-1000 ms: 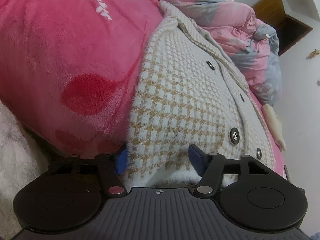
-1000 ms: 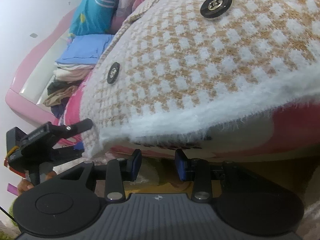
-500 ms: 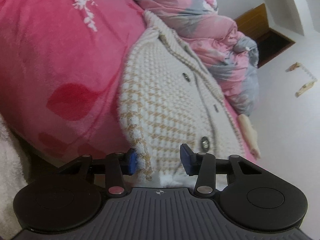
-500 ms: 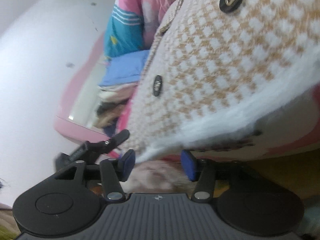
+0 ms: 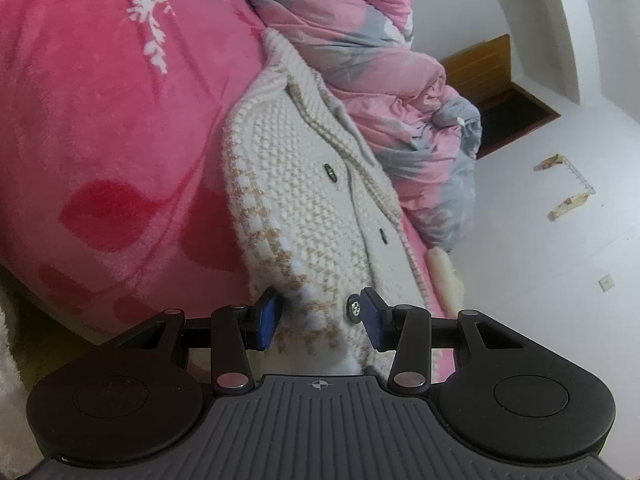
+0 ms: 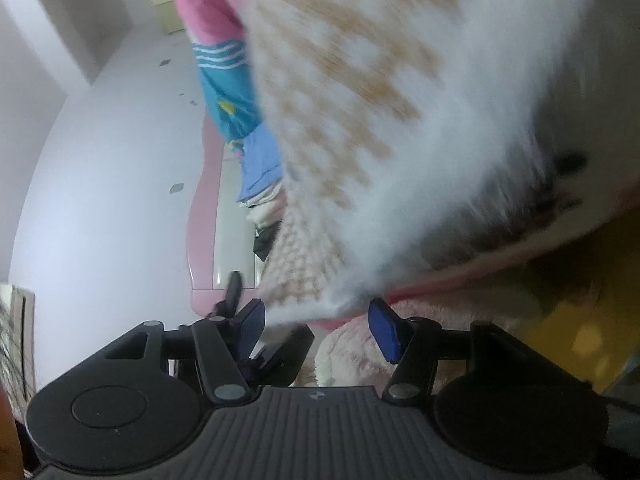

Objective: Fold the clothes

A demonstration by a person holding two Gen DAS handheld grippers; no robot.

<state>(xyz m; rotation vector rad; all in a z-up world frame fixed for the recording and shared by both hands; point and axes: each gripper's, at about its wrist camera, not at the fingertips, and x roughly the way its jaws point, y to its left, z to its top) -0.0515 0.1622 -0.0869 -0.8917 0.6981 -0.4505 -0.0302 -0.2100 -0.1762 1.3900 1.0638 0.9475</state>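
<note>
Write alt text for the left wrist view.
The left gripper has its blue pads on either side of the hem of a cream and tan knit cardigan, which lies on a pink blanket. A pink and grey quilt is bunched behind it.

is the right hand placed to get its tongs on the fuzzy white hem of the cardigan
Probably yes. The right tongs stand open just under the fuzzy white hem of the cardigan, whose corner hangs down between the pads with nothing in the way. The picture is blurred, so contact is unclear.
</note>
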